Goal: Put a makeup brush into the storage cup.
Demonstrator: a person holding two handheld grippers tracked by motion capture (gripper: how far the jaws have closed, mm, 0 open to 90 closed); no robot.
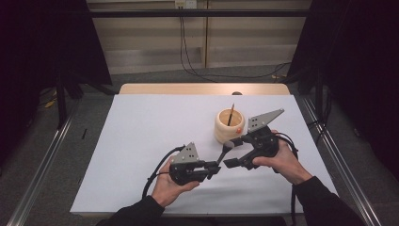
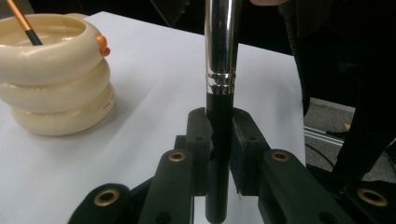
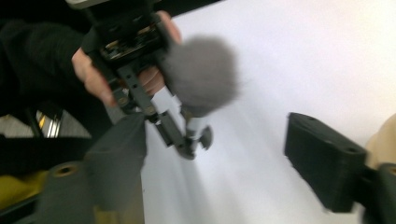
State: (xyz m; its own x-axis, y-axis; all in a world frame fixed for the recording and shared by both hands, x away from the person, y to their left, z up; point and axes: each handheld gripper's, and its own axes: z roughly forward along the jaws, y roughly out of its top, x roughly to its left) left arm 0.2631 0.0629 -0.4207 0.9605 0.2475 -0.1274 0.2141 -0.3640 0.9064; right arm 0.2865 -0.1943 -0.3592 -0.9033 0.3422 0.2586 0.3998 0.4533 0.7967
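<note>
Left hand-held gripper [image 1: 215,168] clamps brush [image 2: 220,70] handle, frame centre | right hand-held gripper [image 1: 234,152] released, jaws apart by bristles | brush light, stiff handle, soft head: grip handle | cup [image 1: 228,126] behind, upper centre, on worktop [image 1: 141,132]

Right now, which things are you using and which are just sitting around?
Using: makeup brush, clamped in the left gripper; open right gripper beside it; cream holder, already holding a thin brush.

Just sitting around: cables on the floor, wall socket.
</note>
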